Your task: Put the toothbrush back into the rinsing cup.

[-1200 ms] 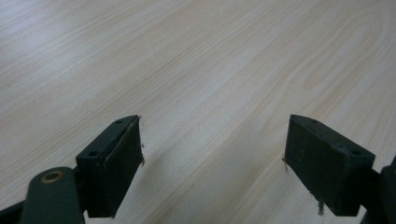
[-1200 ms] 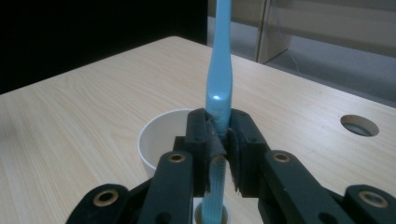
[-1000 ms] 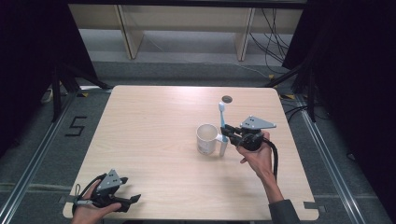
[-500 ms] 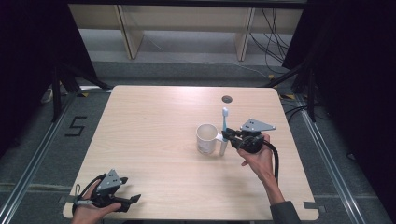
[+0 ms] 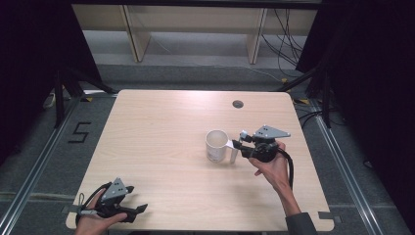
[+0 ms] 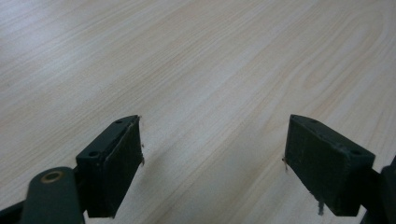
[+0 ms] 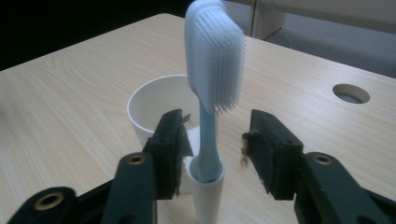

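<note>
Standing upright in the small white holder (image 7: 205,191) fixed to the side of the white cup (image 5: 217,145), the light blue toothbrush (image 7: 212,84) rises between the jaws of the right gripper (image 7: 212,156), bristles turned toward the 3 o'clock jaw. Those jaws have just been opening; both pads now stand off the handle, the 9 o'clock one close beside the holder. On the wooden table (image 5: 161,127), the cup sits at about 3 o'clock from centre, the right gripper (image 5: 238,146) just beside it. At about 7 o'clock, near the table's edge, the left gripper (image 5: 137,211) rests low, jaws wide apart over bare wood.
</note>
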Demonstrator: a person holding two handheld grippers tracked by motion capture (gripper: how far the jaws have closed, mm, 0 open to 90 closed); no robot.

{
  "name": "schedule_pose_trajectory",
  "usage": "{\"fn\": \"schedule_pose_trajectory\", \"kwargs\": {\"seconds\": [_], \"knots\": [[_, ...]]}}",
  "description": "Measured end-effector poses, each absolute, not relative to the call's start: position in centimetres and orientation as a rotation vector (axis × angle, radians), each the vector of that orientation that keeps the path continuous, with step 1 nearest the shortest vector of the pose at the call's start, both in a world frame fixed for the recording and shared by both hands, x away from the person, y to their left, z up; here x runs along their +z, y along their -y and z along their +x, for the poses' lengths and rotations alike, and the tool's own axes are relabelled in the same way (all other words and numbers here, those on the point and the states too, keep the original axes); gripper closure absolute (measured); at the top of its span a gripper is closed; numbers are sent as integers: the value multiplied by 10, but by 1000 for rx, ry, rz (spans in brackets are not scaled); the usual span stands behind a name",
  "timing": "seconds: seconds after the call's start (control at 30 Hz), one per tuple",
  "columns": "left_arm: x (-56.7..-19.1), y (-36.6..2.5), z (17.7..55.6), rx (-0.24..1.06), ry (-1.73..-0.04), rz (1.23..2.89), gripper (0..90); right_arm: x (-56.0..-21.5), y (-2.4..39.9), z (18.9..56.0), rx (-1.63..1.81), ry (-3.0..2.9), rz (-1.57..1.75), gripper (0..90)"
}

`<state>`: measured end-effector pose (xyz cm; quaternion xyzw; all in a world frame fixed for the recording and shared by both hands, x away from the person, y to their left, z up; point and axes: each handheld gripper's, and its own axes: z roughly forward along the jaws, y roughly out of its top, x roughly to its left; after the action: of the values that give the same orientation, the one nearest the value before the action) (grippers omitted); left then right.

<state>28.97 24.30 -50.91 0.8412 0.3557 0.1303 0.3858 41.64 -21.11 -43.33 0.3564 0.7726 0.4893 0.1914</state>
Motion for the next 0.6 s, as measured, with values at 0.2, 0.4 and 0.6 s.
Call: {"fn": "schedule_pose_trajectory", "kwargs": {"seconds": [0.2, 0.4, 0.6], "knots": [[-509, -243, 290, 332, -906, 2144, 183, -431, 215, 414, 1408, -2152, 1002, 511], [-509, -243, 290, 332, -906, 2144, 183, -427, 219, 409, 1402, -2149, 1022, 500], [-508, -243, 290, 329, -903, 2149, 183, -423, 224, 403, 1387, -2146, 999, 475]]}}
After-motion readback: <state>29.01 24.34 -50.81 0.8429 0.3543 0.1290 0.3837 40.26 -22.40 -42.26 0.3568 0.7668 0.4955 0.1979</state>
